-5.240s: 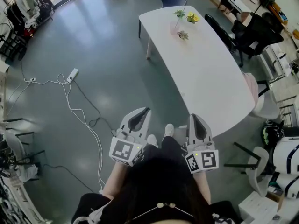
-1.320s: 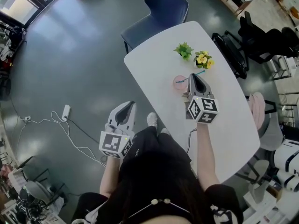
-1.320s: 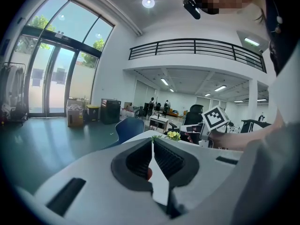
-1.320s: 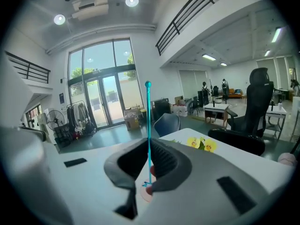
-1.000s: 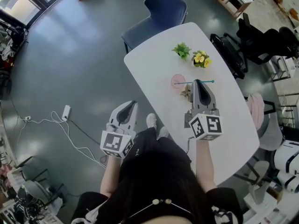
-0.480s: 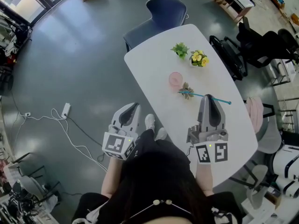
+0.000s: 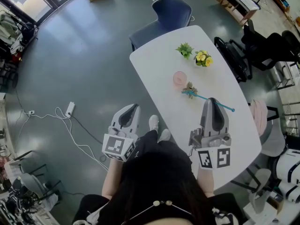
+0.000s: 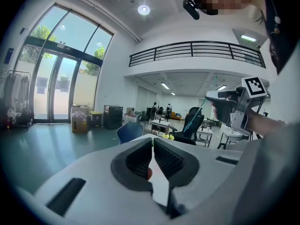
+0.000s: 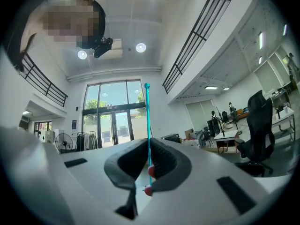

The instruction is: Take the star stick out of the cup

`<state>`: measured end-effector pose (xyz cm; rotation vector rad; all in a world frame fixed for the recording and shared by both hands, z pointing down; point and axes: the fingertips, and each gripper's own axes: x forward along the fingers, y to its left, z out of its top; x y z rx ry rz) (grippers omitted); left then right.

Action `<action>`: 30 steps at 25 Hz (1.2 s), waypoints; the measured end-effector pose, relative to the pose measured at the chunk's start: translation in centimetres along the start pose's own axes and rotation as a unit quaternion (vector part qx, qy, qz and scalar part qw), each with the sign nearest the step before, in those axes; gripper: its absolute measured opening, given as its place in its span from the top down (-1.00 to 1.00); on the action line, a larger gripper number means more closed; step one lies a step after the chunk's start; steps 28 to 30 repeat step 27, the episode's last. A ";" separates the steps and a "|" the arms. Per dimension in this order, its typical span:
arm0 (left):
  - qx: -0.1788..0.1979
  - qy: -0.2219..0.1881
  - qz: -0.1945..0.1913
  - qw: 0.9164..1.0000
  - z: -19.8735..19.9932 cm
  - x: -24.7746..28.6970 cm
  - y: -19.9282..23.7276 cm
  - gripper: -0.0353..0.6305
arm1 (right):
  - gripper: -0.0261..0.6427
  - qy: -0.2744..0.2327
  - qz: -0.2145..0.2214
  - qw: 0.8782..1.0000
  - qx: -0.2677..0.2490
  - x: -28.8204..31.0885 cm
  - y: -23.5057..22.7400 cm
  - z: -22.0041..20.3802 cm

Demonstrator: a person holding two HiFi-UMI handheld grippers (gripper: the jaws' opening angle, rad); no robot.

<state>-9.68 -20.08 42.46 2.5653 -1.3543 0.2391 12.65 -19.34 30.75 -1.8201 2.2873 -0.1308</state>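
The pink cup [image 7: 179, 78] stands on the white table [image 7: 159, 64] with nothing in it. My right gripper [image 7: 213, 101] is shut on the thin teal star stick [image 7: 206, 99], held crosswise above the table, nearer me than the cup. The stick's star end points left, close to a small grey plant [image 7: 190, 87]. In the right gripper view the star stick [image 9: 147, 121] rises straight up from between the pressed pads of my right gripper [image 9: 148, 161]. My left gripper [image 7: 129, 114] hangs over the floor left of the table, and in its own view the left gripper [image 8: 153, 146] is shut with nothing between its jaws.
A green plant [image 7: 185, 49] and a yellow flower pot [image 7: 202, 57] stand at the table's far end. A blue chair [image 7: 171, 12] sits beyond the table, black office chairs [image 7: 262, 43] to its right. A white cable and power strip [image 7: 70, 109] lie on the floor at left.
My right gripper has drawn back toward me and to the right, carrying the star stick away from the cup. The left gripper has hardly moved.
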 end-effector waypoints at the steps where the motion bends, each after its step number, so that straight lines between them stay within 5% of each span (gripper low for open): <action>1: 0.001 0.000 0.000 1.000 0.0 -0.1 0.0 0.84 | 0.87 0.003 0.003 1.000 -0.004 0.0 0.1 -0.1; 30: 0.000 -0.003 0.001 1.000 0.3 0.2 0.0 0.84 | 0.87 0.002 0.016 1.000 -0.027 1.0 0.4 0.7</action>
